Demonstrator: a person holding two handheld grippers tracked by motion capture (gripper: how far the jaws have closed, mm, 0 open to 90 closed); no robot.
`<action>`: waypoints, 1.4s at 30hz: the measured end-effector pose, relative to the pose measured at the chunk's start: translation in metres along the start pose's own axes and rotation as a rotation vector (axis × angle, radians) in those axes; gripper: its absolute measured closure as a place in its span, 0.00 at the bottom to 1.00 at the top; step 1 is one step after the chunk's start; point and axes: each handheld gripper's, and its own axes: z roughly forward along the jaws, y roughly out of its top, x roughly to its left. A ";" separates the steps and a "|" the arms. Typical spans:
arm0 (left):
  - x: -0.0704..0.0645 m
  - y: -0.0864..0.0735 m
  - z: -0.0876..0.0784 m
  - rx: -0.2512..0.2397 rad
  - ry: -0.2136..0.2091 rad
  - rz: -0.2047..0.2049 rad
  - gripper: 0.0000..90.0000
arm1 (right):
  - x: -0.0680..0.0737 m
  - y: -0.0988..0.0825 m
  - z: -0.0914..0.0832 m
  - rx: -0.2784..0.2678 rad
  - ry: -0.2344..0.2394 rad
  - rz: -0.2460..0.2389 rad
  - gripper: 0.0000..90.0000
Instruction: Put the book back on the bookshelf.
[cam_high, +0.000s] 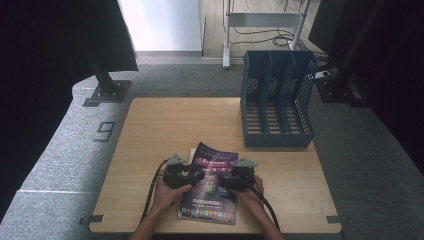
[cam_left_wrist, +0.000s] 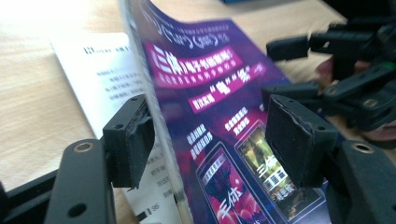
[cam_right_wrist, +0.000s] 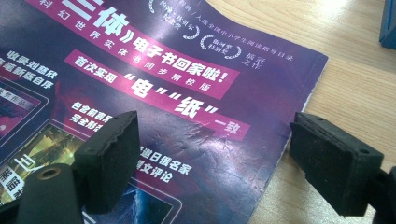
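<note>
The right tongs (cam_right_wrist: 219, 163) gape wide over a purple magazine (cam_right_wrist: 177, 93) lying flat on the wooden worktop (cam_right_wrist: 355, 70). One pad sits at eight o'clock above the cover, the other at four o'clock just past the magazine's edge.

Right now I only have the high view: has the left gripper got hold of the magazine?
Observer: Not firmly. In the left gripper view, the magazine's lifted edge stands between the jaws of the left gripper, and one pad is clearly apart from the cover.
Operator: And the right one?
Observer: The right gripper is open too, with one pad over the cover and the other over the bare table.
Operator: Is anything underneath?
Observer: A white printed sheet lies beneath the magazine.
</note>
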 end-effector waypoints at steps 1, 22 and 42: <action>-0.002 0.000 0.004 0.018 0.009 0.015 0.37 | 0.000 0.000 0.000 0.000 0.000 0.000 0.18; 0.003 0.018 0.021 0.037 0.025 0.046 0.49 | 0.000 0.000 0.000 0.000 0.000 0.000 0.18; 0.005 0.011 0.029 0.017 0.091 0.062 0.65 | 0.000 0.000 0.000 -0.001 -0.001 0.000 0.18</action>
